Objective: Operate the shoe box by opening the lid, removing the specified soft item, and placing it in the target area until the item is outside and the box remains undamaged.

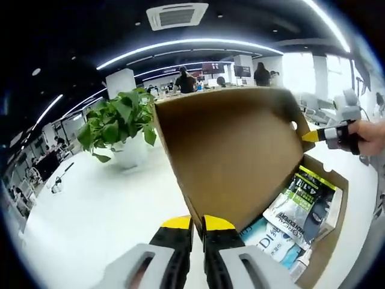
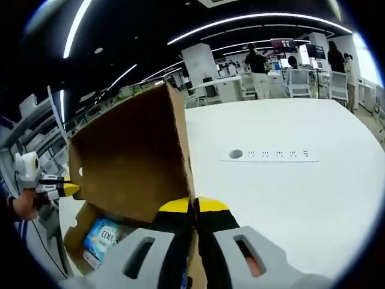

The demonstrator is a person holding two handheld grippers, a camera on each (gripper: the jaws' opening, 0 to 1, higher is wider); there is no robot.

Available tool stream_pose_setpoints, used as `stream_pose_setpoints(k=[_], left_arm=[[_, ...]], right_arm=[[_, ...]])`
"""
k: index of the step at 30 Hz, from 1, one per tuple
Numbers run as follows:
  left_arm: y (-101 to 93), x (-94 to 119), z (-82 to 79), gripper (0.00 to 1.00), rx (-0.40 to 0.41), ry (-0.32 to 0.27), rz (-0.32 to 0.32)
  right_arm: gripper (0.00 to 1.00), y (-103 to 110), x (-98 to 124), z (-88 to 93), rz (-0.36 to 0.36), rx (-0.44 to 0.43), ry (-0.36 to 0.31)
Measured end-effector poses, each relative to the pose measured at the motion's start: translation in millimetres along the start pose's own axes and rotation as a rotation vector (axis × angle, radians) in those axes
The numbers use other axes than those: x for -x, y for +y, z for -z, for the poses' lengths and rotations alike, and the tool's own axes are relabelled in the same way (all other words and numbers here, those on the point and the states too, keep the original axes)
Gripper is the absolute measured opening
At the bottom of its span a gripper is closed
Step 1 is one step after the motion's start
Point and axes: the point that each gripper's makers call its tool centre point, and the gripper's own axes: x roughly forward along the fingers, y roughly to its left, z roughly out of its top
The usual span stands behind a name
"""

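The brown cardboard shoe box [image 1: 338,194] lies on a white table with its lid [image 1: 234,150] swung up. My left gripper [image 1: 198,224] is shut on the lid's near edge at one corner. My right gripper [image 1: 310,136], held by a hand, pinches the lid's other corner. Inside the box lie soft packets: a green-and-black one [image 1: 304,201] and a blue one [image 1: 267,239]. In the right gripper view, my right gripper [image 2: 194,206] is shut on the lid [image 2: 132,162], the left gripper [image 2: 71,189] grips its far corner, and the blue packet [image 2: 103,236] shows in the box [image 2: 73,232].
A potted green plant [image 1: 117,123] stands on the white table [image 1: 102,205] to the left of the box. A flush power strip [image 2: 269,156] is set in the table to the right. Desks, chairs and people are far behind.
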Motion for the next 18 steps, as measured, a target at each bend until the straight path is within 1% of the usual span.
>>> stream_pose_setpoints(k=[1, 2, 3, 4, 5, 6, 10, 15, 18], left_arm=[[0.4, 0, -0.1, 0.05, 0.003, 0.003, 0.002], [1.0, -1, 0.0, 0.05, 0.025, 0.011, 0.015], [1.6, 0, 0.7, 0.04, 0.064, 0.023, 0.035], [3.0, 0, 2.0, 0.04, 0.097, 0.033, 0.042], [5.4, 1, 2.7, 0.04, 0.104, 0.037, 0.043], [9.1, 1, 3.5, 0.04, 0.089, 0.041, 0.04], [11.5, 3, 7.2, 0.04, 0.06, 0.055, 0.041], [13.4, 1, 8.4, 0.05, 0.045, 0.056, 0.031], [13.4, -4, 8.2, 0.05, 0.018, 0.066, 0.025]], right_arm=[[0.01, 0, 0, 0.2, 0.002, -0.003, 0.0], [0.01, 0, -1, 0.2, 0.004, -0.01, -0.001], [0.01, 0, -1, 0.3, 0.007, -0.022, -0.002], [0.01, 2, -2, 0.7, 0.005, -0.041, -0.003], [0.01, 3, -2, 1.2, -0.001, -0.05, -0.002], [0.01, 5, -3, 2.1, -0.009, -0.046, 0.002], [0.01, 11, -6, 6.3, -0.029, -0.033, 0.014], [0.01, 11, -11, 10.0, -0.027, -0.035, 0.021], [0.01, 11, -12, 10.8, -0.023, -0.044, 0.024]])
